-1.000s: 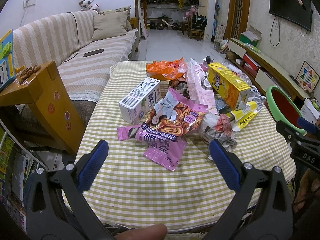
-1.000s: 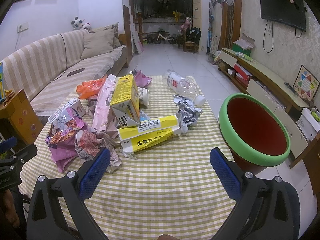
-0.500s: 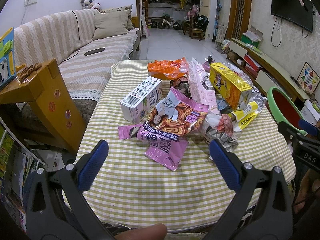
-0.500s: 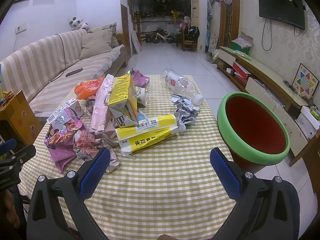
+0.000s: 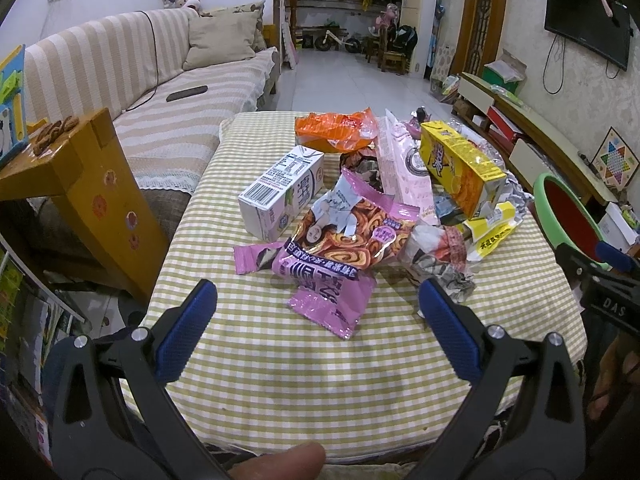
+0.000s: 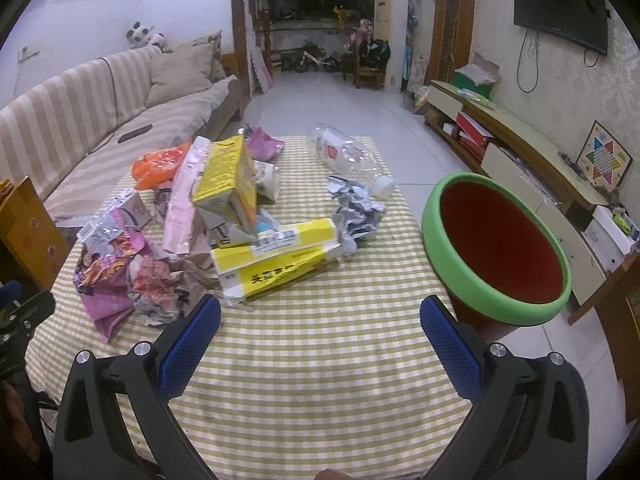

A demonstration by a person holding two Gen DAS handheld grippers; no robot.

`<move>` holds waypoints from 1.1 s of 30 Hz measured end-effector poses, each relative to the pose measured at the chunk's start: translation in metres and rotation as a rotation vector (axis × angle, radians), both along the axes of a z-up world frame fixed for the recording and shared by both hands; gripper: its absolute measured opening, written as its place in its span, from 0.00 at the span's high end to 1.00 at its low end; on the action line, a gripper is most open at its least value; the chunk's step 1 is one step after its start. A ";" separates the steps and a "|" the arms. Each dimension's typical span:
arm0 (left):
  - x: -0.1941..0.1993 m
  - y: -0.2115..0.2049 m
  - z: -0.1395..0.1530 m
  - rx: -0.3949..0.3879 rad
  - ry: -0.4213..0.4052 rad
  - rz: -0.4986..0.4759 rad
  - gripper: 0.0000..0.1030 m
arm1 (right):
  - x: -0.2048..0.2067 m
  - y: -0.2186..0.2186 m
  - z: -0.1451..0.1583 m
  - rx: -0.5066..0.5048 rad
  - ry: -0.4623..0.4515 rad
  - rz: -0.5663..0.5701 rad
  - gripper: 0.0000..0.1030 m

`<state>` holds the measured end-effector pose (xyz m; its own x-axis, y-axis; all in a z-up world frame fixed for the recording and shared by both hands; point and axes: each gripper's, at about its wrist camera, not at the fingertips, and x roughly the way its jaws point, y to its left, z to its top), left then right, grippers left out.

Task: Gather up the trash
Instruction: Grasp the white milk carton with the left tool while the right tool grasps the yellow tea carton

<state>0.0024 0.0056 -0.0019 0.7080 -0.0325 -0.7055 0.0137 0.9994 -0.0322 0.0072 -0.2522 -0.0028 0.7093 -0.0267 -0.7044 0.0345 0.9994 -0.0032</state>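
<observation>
Blue-padded left gripper [image 5: 316,304] and right gripper [image 6: 320,316] hovering low over the desk [image 6: 320,360] near edge, fingers spread wide, gripping nothing. Bare checkered cloth ahead before the wrapper pile [image 5: 340,248], green-rimmed bin [image 6: 496,240] just off the right edge.

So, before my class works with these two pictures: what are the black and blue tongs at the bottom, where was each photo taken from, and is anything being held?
There is no robot. A person holds a two-finger gripper in each hand, and each carries a wide-angle camera looking along its fingers. One picture comes from the left gripper, the other from the right gripper. Both are open and hold nothing. Ahead is a table with a checked cloth strewn with trash: a purple snack wrapper, a white milk carton, a yellow box, an orange bag, a long yellow carton, crumpled foil and a clear plastic bottle. The green-rimmed red bin stands beside the table.
</observation>
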 end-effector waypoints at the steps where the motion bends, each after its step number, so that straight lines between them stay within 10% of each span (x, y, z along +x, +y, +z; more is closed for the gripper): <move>1: 0.001 0.000 0.000 -0.003 -0.002 0.000 0.04 | 0.002 -0.002 0.002 0.003 0.003 -0.008 0.07; 21: 0.079 0.020 0.037 0.019 0.090 -0.084 0.04 | 0.079 -0.045 0.048 0.046 0.097 0.070 0.07; 33: 0.143 0.026 0.022 0.048 0.191 -0.170 0.04 | 0.124 0.019 0.056 0.081 0.173 0.228 0.07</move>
